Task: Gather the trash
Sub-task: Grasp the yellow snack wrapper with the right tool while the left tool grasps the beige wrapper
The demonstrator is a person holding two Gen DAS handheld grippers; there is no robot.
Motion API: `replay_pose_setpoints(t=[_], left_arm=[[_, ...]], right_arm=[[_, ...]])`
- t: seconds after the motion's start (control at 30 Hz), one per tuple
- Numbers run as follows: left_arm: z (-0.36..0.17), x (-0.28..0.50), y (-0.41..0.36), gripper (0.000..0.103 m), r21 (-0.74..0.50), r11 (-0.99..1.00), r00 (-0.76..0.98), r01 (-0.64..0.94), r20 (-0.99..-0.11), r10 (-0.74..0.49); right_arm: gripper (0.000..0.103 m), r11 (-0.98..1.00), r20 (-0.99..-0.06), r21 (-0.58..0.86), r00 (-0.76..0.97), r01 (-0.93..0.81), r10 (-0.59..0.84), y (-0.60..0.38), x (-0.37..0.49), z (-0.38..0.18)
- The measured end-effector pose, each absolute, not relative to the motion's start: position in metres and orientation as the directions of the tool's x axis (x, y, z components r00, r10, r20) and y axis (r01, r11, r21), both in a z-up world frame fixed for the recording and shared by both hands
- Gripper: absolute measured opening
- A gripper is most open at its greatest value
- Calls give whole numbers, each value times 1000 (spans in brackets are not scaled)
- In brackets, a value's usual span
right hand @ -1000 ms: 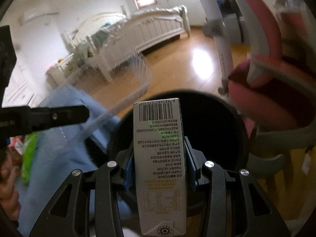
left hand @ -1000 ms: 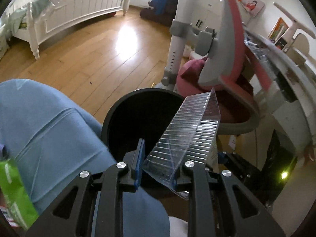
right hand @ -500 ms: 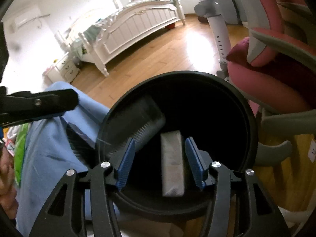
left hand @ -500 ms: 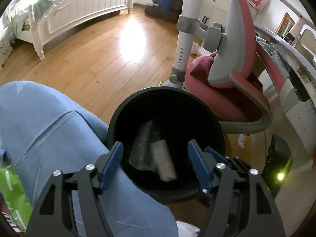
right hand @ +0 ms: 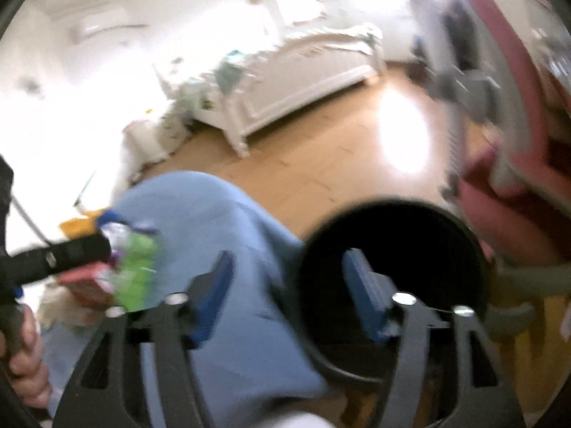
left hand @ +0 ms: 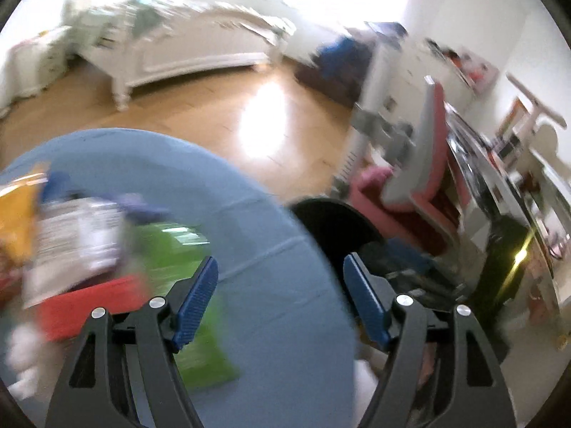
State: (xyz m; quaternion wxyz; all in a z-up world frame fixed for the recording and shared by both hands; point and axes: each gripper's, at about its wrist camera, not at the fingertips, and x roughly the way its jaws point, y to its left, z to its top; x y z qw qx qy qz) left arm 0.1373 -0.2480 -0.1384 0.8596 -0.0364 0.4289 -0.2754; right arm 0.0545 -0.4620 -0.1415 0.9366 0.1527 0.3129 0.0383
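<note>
Both tools empty now. Left gripper (left hand: 280, 299) has just been opening, blue pads spread, nothing btwn them; right gripper (right hand: 285, 292) likewise just opening, spread w/ only air in the gap.

Remaining trash, a blurred heap of wrappers: green plastic bag (left hand: 185, 260), white printed packet (left hand: 78, 246), red flat pack (left hand: 89, 303), orange wrapper (left hand: 18, 214). It sits toward the near-left edge of the round blue-covered tabletop (left hand: 267, 339). Round black plastic bin (right hand: 392, 249) stands on the wood floor just beside the tabletop's right edge.

Risks, as I read it: pics heavily smeared, so aim at the heap is poor; thin, slick wrappers could slide toward the tabletop edge or slip off a pad. Both tools heading to one heap could knock each other; left tool's black body (right hand: 53, 256) already shows at left in the right wrist view.

Room: tabletop centre bare, bin mouth unobstructed. Pink-and-grey chair (left hand: 421, 174) crowds the bin's far side.
</note>
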Motion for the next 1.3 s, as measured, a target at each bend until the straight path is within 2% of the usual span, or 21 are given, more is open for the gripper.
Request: replay_pose_setpoints(t=[0.13, 0.3, 0.37, 0.43, 0.63, 0.67, 0.73, 0.77, 0.83, 0.87, 0.9, 0.97, 1.17, 1.3], left_arm=[[-130, 125, -156, 73, -256, 925, 598, 281, -707, -378], [-130, 102, -50, 73, -111, 993, 718, 34, -688, -102], [-138, 96, -16, 73, -48, 997, 730, -54, -684, 6], [-147, 98, 12, 73, -42, 993, 712, -110, -700, 50], [-172, 118, 42, 73, -75, 992, 675, -103, -738, 15], [-177, 122, 45, 73, -84, 992, 671, -99, -741, 4], [-184, 127, 49, 68, -91, 991, 666, -102, -746, 0], [-187, 131, 50, 61, -95, 991, 667, -99, -745, -5], [-194, 134, 54, 32, -112, 990, 656, -85, -754, -29], [-198, 129, 57, 25, -130, 989, 656, -71, -753, -52], [-199, 130, 57, 18, -147, 987, 650, -58, -756, -74], [-196, 129, 54, 15, -141, 989, 661, -54, -747, -71], [-164, 112, 39, 14, -191, 982, 714, -5, -688, -130], [-122, 104, 3, 15, -207, 973, 757, 106, -618, -214]], right_arm=[[76, 939, -549, 304, 776, -160, 310, -396, 76, -107], [76, 898, -559, 255, 703, -359, 440, -294, 112, -82], [75, 881, -572, 237, 674, -410, 468, -257, 126, -79], [75, 880, -594, 203, 660, -430, 459, -226, 139, -79], [75, 914, -673, 122, 645, -387, 363, -167, 184, -95], [72, 919, -683, 110, 643, -378, 346, -166, 188, -100], [53, 927, -706, 88, 634, -364, 316, -159, 194, -110], [45, 930, -716, 83, 628, -359, 306, -162, 196, -115], [19, 930, -727, 95, 614, -354, 308, -166, 201, -119], [14, 928, -722, 108, 614, -355, 319, -168, 201, -121], [13, 924, -711, 127, 617, -360, 338, -173, 199, -120], [11, 913, -683, 169, 624, -370, 379, -186, 192, -117], [11, 888, -546, 257, 701, -382, 459, -230, 144, -82], [11, 910, -457, 226, 787, -348, 414, -262, 103, -59]])
